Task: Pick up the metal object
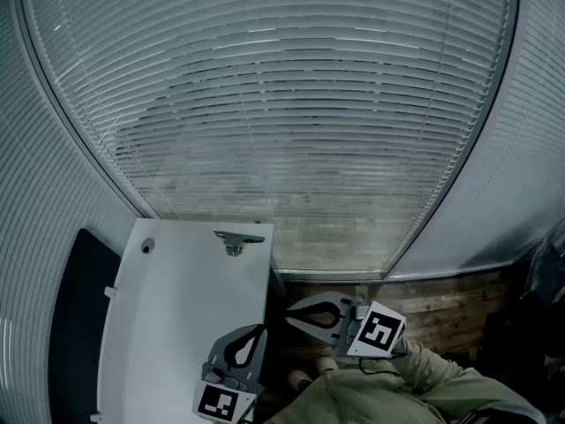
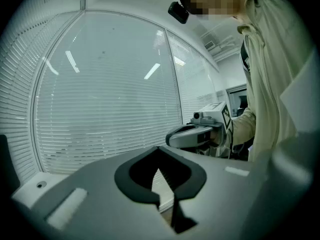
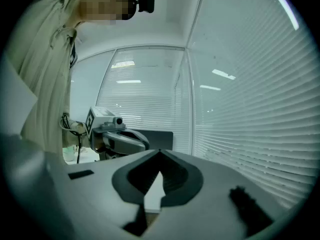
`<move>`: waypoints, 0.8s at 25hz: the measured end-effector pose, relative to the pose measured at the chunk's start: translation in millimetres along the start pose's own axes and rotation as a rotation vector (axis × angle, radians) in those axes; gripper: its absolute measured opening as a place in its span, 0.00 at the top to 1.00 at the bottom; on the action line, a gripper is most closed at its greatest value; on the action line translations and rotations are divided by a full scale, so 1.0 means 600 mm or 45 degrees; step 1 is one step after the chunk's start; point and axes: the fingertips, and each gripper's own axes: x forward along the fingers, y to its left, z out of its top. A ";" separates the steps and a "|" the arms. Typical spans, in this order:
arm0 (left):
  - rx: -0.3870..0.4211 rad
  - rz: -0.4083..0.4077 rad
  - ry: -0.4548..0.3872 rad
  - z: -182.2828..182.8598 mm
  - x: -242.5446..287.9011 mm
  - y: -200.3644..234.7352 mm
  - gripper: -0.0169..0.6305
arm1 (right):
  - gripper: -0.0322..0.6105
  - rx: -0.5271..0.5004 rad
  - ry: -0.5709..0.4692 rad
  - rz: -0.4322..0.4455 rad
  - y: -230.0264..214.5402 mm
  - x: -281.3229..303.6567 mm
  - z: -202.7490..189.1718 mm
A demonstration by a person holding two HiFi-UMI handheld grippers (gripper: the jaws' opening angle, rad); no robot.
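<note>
Head view showed the metal object lying at the far edge of the white table, well apart from the left gripper and right gripper, both with jaws pressed together, holding nothing
</note>
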 end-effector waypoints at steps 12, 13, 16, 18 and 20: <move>-0.028 0.052 0.042 -0.026 0.036 0.036 0.96 | 0.95 0.070 -0.011 0.001 -0.063 0.000 -0.033; -0.035 0.052 0.049 -0.028 0.038 0.041 0.96 | 0.95 0.080 -0.007 0.002 -0.066 0.004 -0.034; -0.039 0.047 0.064 -0.035 0.043 0.062 0.96 | 0.95 0.091 0.006 0.004 -0.078 0.020 -0.039; -0.040 0.046 0.053 -0.040 0.054 0.081 0.96 | 0.95 0.081 0.009 0.002 -0.091 0.032 -0.046; -0.058 0.045 0.051 -0.046 0.066 0.107 0.96 | 0.95 0.080 0.015 -0.003 -0.114 0.048 -0.051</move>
